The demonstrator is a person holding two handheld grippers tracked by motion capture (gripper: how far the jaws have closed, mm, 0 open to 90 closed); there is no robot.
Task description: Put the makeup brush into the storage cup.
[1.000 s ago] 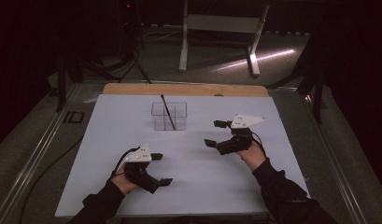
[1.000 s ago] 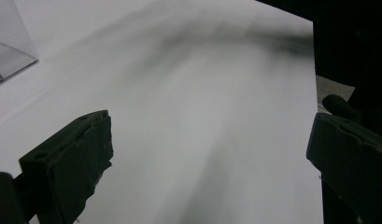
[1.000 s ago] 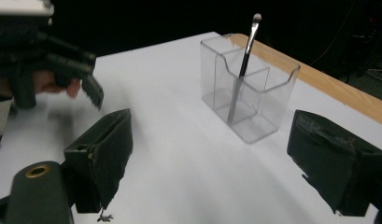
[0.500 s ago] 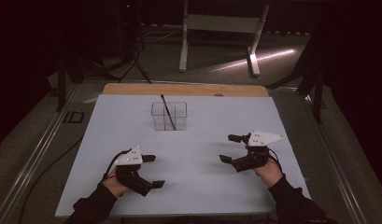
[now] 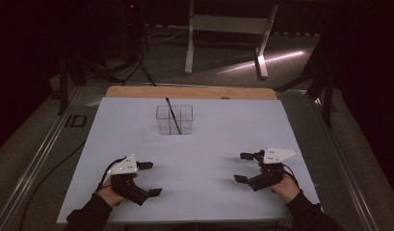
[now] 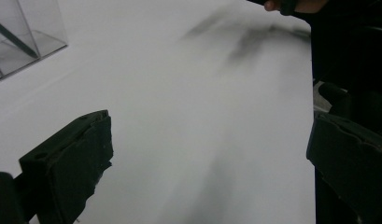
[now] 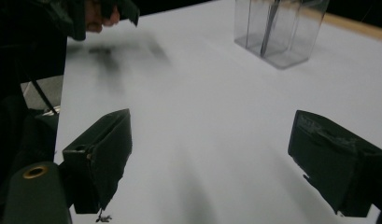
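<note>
A clear plastic box [image 5: 174, 120] stands upright at the back middle of the white table [image 5: 209, 139], with a thin black stick [image 5: 173, 115] leaning inside it. My left gripper [image 5: 150, 179] is open near the front left edge, nothing between its jaws. My right gripper [image 5: 241, 167] is open at the front right, also holding nothing. In the left gripper view my left gripper [image 6: 207, 158] spreads wide over bare table, the box [image 6: 25, 37] far up left. From my right gripper [image 7: 216, 154] the box [image 7: 279, 28] and stick [image 7: 272, 18] appear up right.
A wooden strip [image 5: 190, 92] runs along the table's far edge. Behind it on the dark floor stand a metal frame [image 5: 226, 24] and a tripod [image 5: 139, 53]. A cable [image 5: 50, 168] lies on the floor at the left. The other gripper's hand [image 7: 97, 14] shows far off.
Both grippers have drawn back toward the table's front edge. The right one moved from beside the box to the front right; the left slid slightly left and nearer. Both stayed open.
</note>
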